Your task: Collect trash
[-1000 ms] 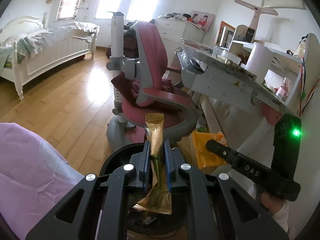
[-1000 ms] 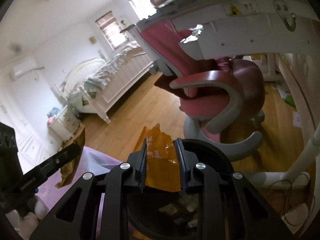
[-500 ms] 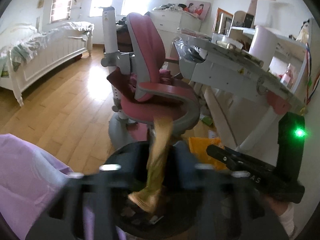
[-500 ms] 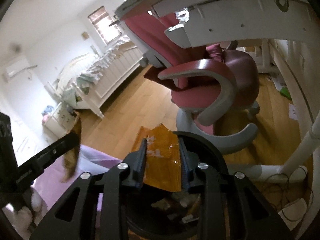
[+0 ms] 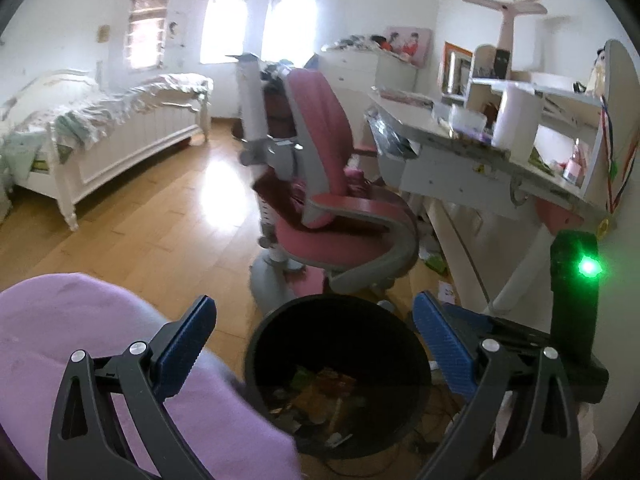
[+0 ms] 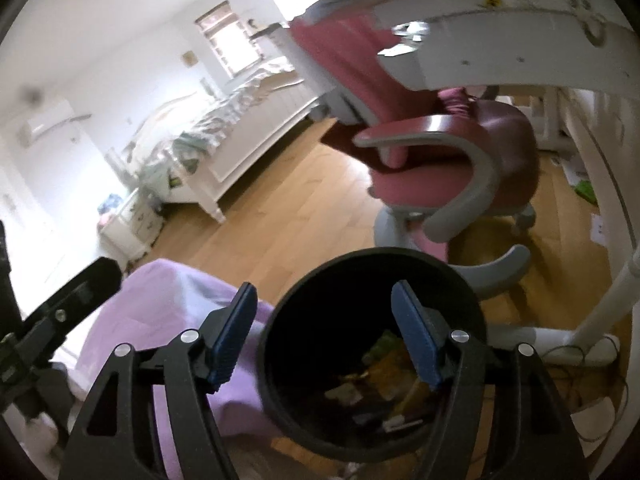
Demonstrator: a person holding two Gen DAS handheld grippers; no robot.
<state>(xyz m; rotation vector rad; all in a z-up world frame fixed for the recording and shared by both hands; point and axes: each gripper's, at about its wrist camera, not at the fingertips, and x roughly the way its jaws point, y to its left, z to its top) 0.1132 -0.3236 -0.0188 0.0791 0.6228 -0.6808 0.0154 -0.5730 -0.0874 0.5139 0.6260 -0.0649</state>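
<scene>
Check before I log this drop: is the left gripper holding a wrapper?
No, the left gripper is open and empty above the black bin.

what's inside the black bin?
Black bin holds crumpled wrappers, green and orange among them, piled at the bottom. Its near wall hides part of the floor; lower layers are covered.

Blurred trash (image 6: 384,380) deep inside bin (image 6: 280,320)

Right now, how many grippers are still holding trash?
0. The left gripper hangs open and empty above the black bin; the right gripper is open and empty over the same bin. Wrappers lie inside it; some may be hidden.
</scene>
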